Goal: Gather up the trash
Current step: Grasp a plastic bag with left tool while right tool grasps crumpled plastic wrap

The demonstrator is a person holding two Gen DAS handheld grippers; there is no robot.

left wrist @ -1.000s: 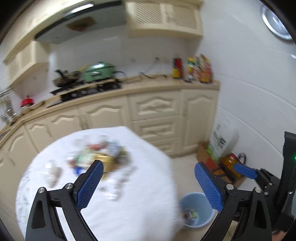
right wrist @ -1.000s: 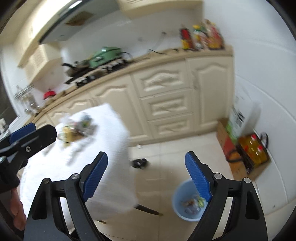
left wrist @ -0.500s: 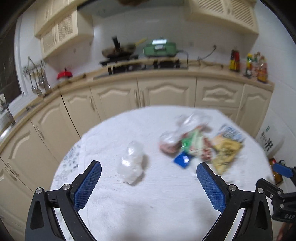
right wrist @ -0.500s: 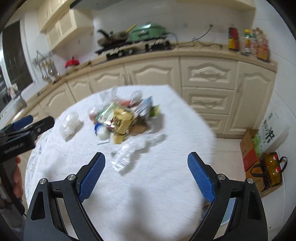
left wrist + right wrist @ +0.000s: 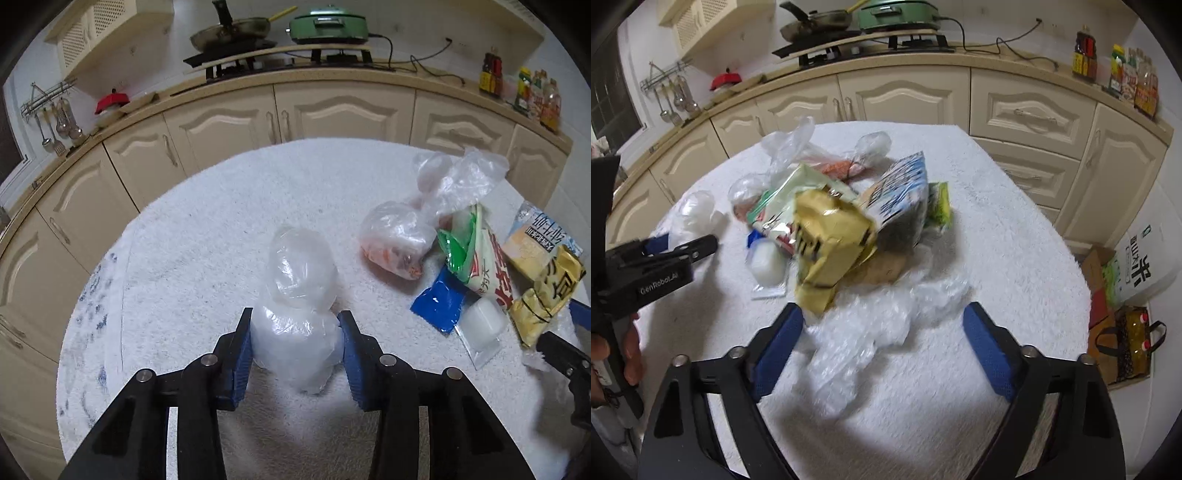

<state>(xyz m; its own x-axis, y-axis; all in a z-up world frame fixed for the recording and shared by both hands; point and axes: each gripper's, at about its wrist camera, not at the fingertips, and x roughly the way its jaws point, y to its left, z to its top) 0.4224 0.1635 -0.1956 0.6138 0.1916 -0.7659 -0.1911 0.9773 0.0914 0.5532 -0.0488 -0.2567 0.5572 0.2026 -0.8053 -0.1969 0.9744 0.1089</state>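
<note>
Here the left gripper (image 5: 295, 341) fingers pinch the clear plastic bag (image 5: 299, 310).

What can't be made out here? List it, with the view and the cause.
- Right wrist view: print on the yellow wrapper is motion-blurred.
- Left wrist view: the right gripper is cut off by the frame edge.
- Left wrist view: contents of the clear plastic bag in the left gripper are clouded by crumpled film.

Round table (image 5: 207, 236) in white fuzzy cloth, clear plastic bag (image 5: 299, 295), snack wrappers (image 5: 831, 236), bubble wrap (image 5: 871, 325)
</note>
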